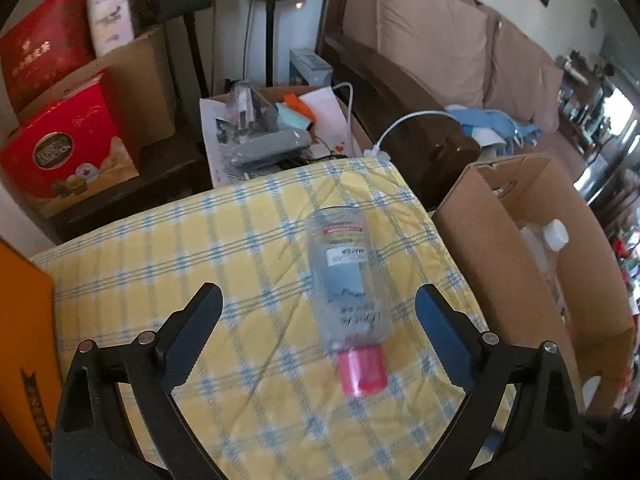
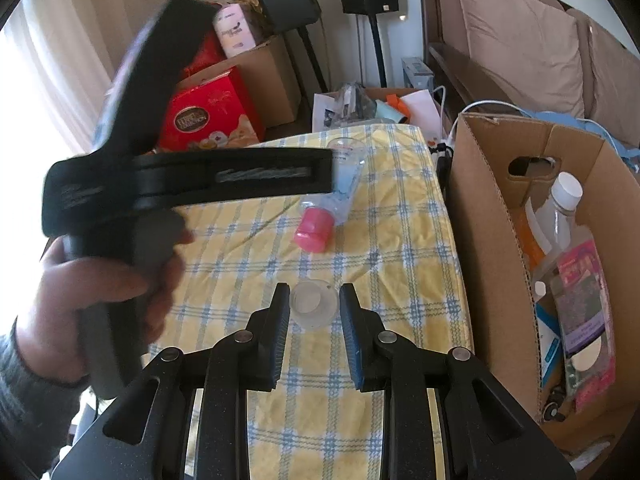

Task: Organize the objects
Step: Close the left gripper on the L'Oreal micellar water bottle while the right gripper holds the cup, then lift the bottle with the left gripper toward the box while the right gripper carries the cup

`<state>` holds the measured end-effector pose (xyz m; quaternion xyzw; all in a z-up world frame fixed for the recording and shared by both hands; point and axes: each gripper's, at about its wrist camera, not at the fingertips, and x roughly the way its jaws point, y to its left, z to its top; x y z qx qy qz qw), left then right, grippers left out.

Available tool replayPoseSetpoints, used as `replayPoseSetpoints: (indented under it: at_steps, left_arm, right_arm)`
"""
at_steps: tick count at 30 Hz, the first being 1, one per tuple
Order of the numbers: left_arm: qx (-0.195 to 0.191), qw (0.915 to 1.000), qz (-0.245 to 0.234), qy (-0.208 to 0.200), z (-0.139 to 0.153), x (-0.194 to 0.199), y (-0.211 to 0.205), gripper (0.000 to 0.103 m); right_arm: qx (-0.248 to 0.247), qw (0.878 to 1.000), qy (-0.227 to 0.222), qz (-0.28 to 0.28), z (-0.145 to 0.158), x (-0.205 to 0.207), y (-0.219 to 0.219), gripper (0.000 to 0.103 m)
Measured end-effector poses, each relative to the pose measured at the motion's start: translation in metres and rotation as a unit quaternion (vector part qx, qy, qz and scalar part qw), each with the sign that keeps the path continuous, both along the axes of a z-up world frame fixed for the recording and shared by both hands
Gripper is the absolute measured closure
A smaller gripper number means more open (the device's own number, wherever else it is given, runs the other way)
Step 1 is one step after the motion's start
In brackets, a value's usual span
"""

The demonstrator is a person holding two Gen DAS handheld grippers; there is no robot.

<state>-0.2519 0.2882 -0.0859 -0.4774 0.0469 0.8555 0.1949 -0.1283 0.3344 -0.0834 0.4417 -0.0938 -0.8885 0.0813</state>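
A clear bottle (image 1: 346,276) with a pink cap (image 1: 362,372) is lying on its side on the yellow-and-blue checked tablecloth (image 1: 160,264); the left gripper (image 1: 320,308) is hovering over it, jaws standing wide apart, nothing between them; the right gripper (image 2: 314,308) is clamping a small clear cup (image 2: 314,306) above the cloth; a cardboard box (image 2: 484,216) is standing beside the table, holding other bottles (image 2: 560,216).
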Motion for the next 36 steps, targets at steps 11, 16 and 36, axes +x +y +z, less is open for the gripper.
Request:
replayPoseSetpoints:
  at_steps: [11, 16, 36]
  left_arm:
    - [-0.026, 0.999, -0.012, -0.035, -0.035, -0.021, 0.032, 0.05]
    - [-0.018, 0.9994, -0.017, -0.026, -0.037, -0.016, 0.03, 0.057]
    - [-0.003, 0.9999, -0.013, 0.007, 0.017, 0.031, -0.023, 0.059]
  right_arm:
    - [-0.013, 1.0, -0.009, -0.002, -0.015, -0.007, 0.01, 0.079]
    - [-0.011, 1.0, -0.011, -0.003, -0.016, -0.008, 0.011, 0.079]
    - [-0.005, 1.0, 0.006, 0.001, 0.018, 0.005, -0.005, 0.078]
